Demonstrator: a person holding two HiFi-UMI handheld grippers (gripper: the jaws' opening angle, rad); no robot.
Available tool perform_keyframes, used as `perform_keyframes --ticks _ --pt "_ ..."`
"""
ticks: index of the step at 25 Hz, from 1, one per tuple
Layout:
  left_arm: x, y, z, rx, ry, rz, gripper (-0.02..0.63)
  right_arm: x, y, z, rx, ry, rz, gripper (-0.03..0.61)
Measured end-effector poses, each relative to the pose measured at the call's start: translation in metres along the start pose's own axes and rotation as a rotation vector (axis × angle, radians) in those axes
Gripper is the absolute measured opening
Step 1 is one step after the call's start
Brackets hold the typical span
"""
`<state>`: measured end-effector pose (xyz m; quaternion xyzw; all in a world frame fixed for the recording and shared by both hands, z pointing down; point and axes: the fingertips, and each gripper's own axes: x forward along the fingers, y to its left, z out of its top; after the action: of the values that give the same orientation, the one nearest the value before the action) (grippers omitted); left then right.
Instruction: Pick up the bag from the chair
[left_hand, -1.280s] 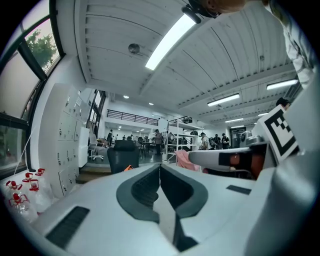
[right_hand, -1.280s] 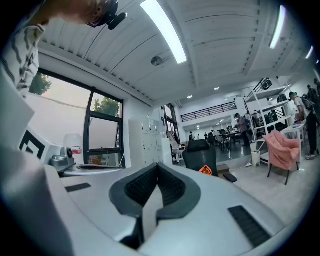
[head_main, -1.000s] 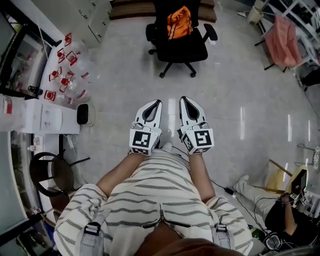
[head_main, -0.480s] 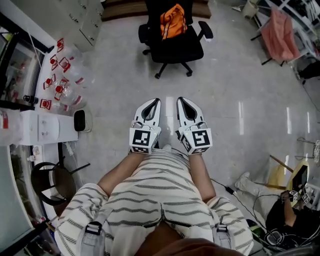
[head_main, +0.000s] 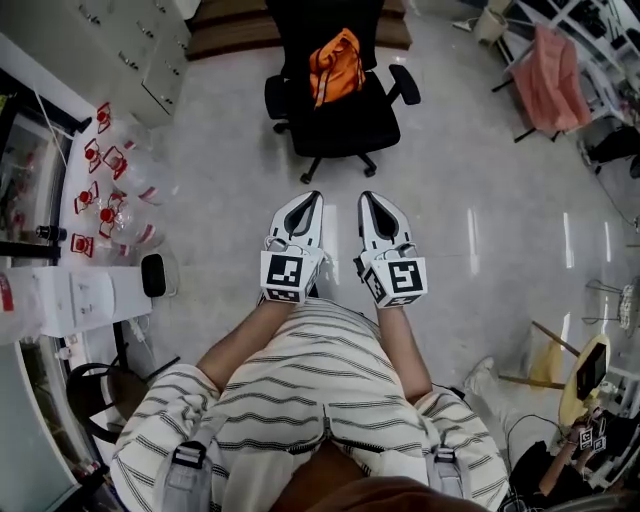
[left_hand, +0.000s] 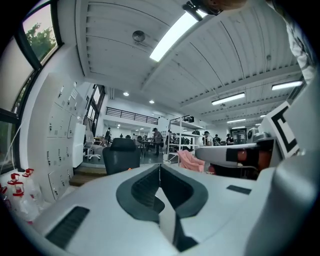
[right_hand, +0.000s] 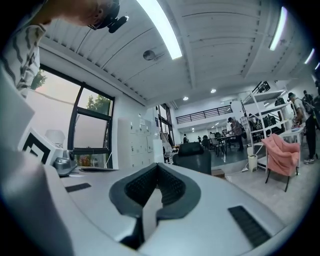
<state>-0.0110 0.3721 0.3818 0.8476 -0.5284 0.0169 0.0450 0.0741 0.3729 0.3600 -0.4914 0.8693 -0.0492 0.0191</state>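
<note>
An orange bag rests on the seat of a black office chair at the top of the head view. My left gripper and right gripper are held side by side in front of the person's striped shirt, well short of the chair. Both are shut with nothing between the jaws. The chair's back rises just past the left gripper in the left gripper view. In the right gripper view it stands ahead of the right gripper. The bag is barely visible in both gripper views.
A white counter with red-marked clear bottles runs along the left. White lockers stand at the upper left. A pink cloth on a chair is at the upper right. A seated person is at the lower right.
The chair and bag have drawn nearer and shifted slightly left in the head view as the person walks forward. Both grippers stay shut in the same pose.
</note>
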Motion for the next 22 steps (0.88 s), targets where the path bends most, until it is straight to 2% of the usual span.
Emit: perform_keyframes --ticks 10,22 --pt "0.082 0.050 0.015 0.021 0.012 -0.087 0.023 0.091 -0.037 0.007 -0.008 0.036 -0.068 0.018" --pt "0.146 0.115 0.021 0.011 0.026 -0.113 0.025 0.179 -0.052 0.007 -0.001 0.051 -0.090 0.018"
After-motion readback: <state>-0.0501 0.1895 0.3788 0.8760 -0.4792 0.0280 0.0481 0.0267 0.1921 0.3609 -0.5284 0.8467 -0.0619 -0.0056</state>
